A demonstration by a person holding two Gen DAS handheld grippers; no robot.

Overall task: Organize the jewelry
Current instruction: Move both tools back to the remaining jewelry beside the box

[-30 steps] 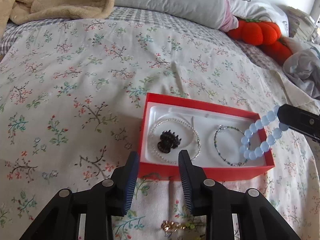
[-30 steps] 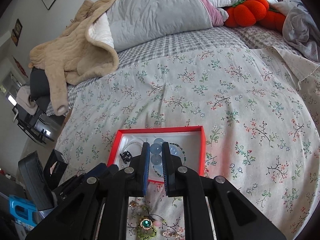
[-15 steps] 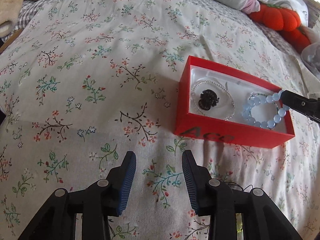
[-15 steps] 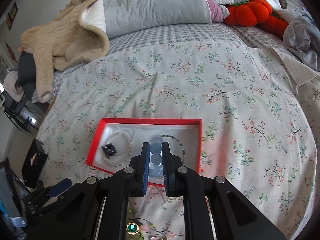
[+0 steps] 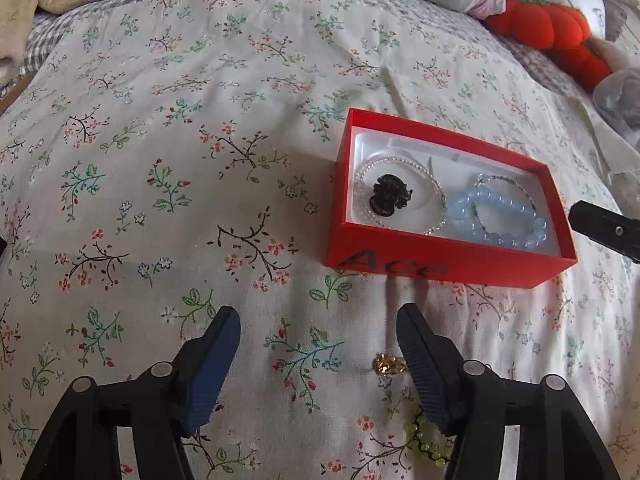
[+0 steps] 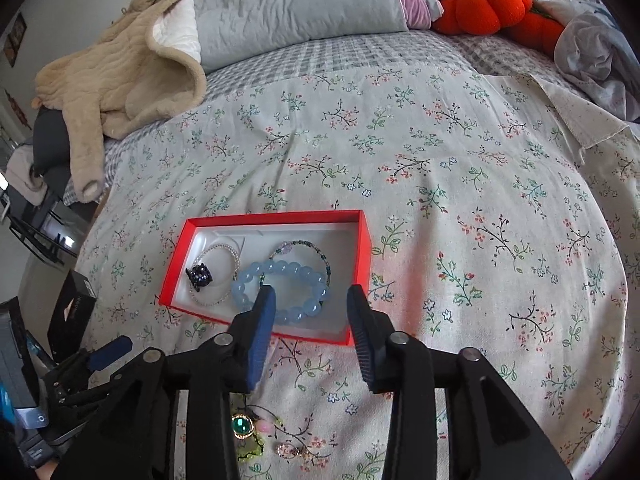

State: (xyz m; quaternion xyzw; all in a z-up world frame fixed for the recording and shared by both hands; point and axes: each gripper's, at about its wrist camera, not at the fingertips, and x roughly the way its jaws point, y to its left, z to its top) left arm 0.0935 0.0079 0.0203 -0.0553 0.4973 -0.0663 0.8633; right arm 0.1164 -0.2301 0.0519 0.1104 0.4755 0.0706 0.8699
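A red box (image 5: 444, 266) (image 6: 174, 264) with a white lining lies on the floral bedspread. In it are a pale blue bead bracelet (image 5: 498, 216) (image 6: 280, 280), a clear bead bracelet (image 5: 400, 196) (image 6: 218, 276) around a dark charm (image 5: 390, 200) (image 6: 200, 276), and a thin beaded bracelet (image 6: 316, 252). My right gripper (image 6: 312, 304) is open just above the box's near edge, the blue bracelet lying free below it. My left gripper (image 5: 318, 328) is open over the bedspread, short of the box. Loose pieces lie near me: a gold piece (image 5: 388, 364), green beads (image 5: 426, 440), a green-stone brooch (image 6: 242, 426).
A beige fleece (image 6: 120, 76), a grey pillow (image 6: 296, 4) and an orange plush pumpkin (image 6: 492, 4) lie at the far side of the bed. Grey clothing (image 6: 596, 48) is at the far right. Dark boxes (image 6: 68, 312) stand past the bed's left edge.
My right gripper opened and let go of the blue bracelet, which now lies in the box. My left gripper opened wider and drew back from the box.
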